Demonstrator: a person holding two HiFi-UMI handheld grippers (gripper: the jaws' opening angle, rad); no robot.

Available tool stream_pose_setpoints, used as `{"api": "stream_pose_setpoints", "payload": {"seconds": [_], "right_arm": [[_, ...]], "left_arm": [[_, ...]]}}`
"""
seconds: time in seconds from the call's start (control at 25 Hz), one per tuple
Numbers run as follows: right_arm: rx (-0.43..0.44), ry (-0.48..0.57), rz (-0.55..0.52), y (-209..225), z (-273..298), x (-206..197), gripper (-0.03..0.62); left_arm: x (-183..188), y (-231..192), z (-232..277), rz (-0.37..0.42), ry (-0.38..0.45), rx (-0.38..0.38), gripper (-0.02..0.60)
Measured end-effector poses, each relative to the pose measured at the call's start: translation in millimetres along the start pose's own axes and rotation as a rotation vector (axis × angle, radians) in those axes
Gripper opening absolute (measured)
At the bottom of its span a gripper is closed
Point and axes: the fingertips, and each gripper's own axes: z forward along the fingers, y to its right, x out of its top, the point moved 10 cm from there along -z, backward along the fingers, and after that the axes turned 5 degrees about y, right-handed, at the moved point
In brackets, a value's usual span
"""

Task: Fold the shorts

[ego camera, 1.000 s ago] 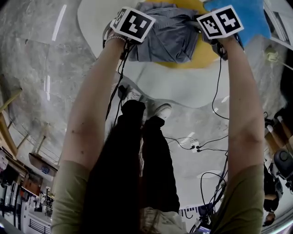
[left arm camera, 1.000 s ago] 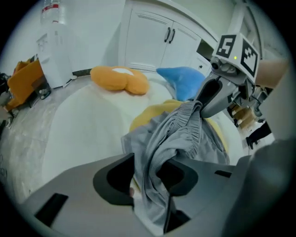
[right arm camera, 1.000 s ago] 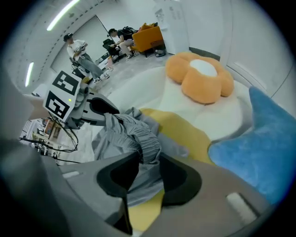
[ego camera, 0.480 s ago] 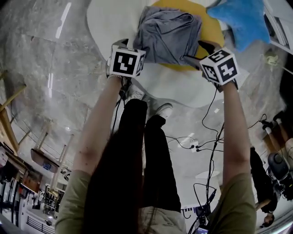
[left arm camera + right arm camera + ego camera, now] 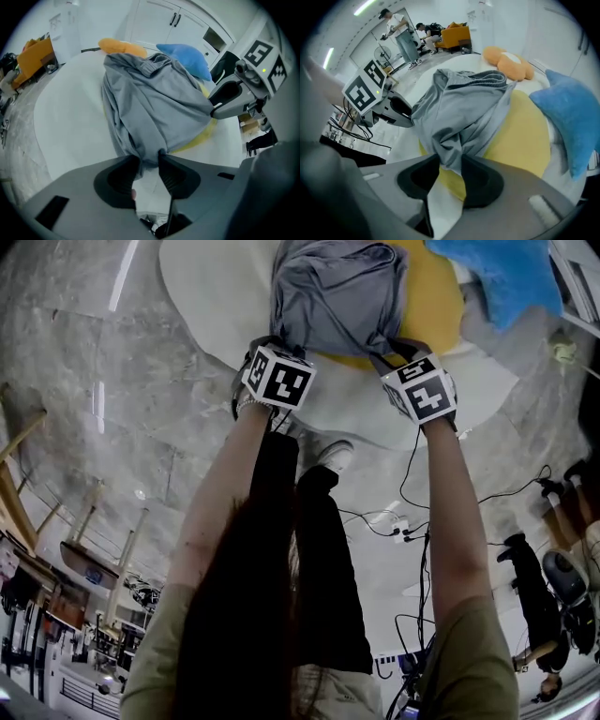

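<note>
Shorts [image 5: 336, 296], crumpled grey fabric, lying bunched on flat round yellow cushion [image 5: 520, 136] atop round white worktop [image 5: 211, 292]. Left gripper [image 5: 149, 163] jaws, having just been closing, now pinching shorts' near edge, cloth sitting between them. Right gripper [image 5: 450, 161] jaws, likewise just closing, clamping fold of same near edge. Both grippers pointing steeply down, side by side.

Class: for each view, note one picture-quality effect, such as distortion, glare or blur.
Head view: fisheye curves the edge of the white round table; light streaks glare on the polished grey floor. Left gripper view: vignetted corners. Right gripper view: crumpled grey fabric shorts sharp, picture's rim blurred.
</note>
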Motion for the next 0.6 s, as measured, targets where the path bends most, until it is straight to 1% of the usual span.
{"api": "stream_pose_setpoints", "payload": {"seconds": [0.08,0.12,0.16,0.28,0.4,0.48,0.56,0.6], "right_arm": [[-0.009,0.018,0.029,4.0,-5.5,-4.2,0.089],[-0.010,0.024,0.038,5.8,-9.5,-6.8,0.048],[-0.009,0.029,0.050,8.6,-13.5,-10.0,0.014],[0.001,0.036,0.114,22.4,-23.8,-23.9,0.008],[0.008,0.015,0.176,29.9,-25.0,-35.0,0.008],[0.005,-0.016,0.202,31.8,-20.0,-35.9,0.008],[0.021,-0.030,0.212,31.5,-17.3,-32.6,0.009],[0.040,-0.027,0.204,30.3,-19.2,-29.9,0.025]], "left_arm": [[0.1,-3.3,-4.7,0.025,-0.001,0.015,0.053],[-1.1,-5.5,-8.6,0.039,0.004,0.016,0.038],[-2.6,-7.8,-13.1,0.052,0.010,0.006,0.034],[-10.7,-12.7,-24.4,0.091,0.013,-0.033,0.032],[-19.7,-10.4,-23.4,0.138,-0.016,-0.045,0.032],[-20.0,-9.5,-17.3,0.137,-0.033,-0.037,0.034],[-18.8,-8.9,-12.0,0.109,-0.043,-0.024,0.045],[-19.0,-9.0,-11.4,0.088,-0.045,-0.021,0.089]]}}
